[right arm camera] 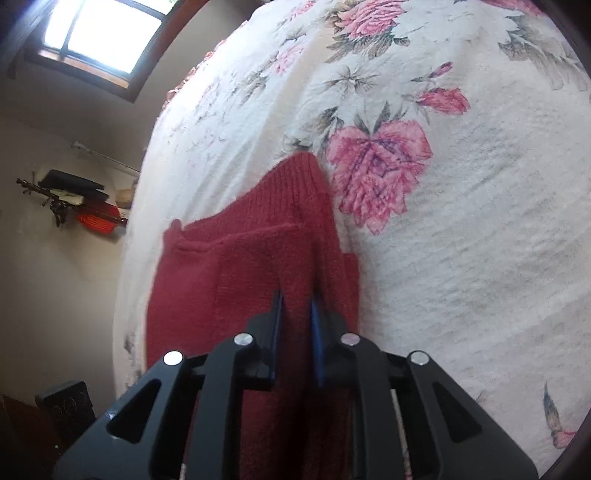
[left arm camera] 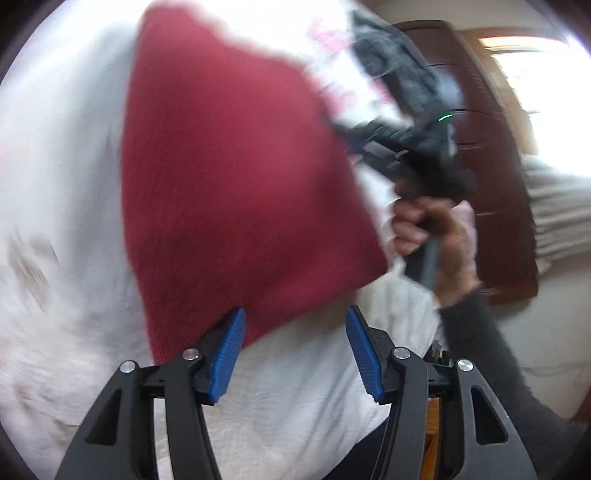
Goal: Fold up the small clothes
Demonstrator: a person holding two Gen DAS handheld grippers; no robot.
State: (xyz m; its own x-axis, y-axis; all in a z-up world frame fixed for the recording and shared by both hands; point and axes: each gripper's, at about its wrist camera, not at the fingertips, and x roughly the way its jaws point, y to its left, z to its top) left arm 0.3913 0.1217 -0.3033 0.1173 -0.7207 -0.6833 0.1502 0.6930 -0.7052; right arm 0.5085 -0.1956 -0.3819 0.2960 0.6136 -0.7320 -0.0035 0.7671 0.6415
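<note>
A red knit garment [left arm camera: 236, 177] hangs lifted above the white floral bedspread [left arm camera: 62, 155] in the blurred left wrist view. My left gripper [left arm camera: 295, 354] stands open just below its lower edge, its blue pads [left arm camera: 227, 354] apart with only the bedspread between them. At upper right, a hand [left arm camera: 436, 236] holds the right gripper's body, whose fingertips are hidden behind the garment. In the right wrist view my right gripper [right arm camera: 297, 325] is shut on a fold of the red garment [right arm camera: 258, 258], which drapes down over the bedspread [right arm camera: 461, 229].
A dark wooden louvred door [left arm camera: 491, 177] and a bright window [left arm camera: 535, 92] stand at the right of the left view. In the right view a wall shelf with dark items [right arm camera: 74, 192], a window [right arm camera: 99, 33] and a dark speaker [right arm camera: 66, 406] lie left of the bed edge.
</note>
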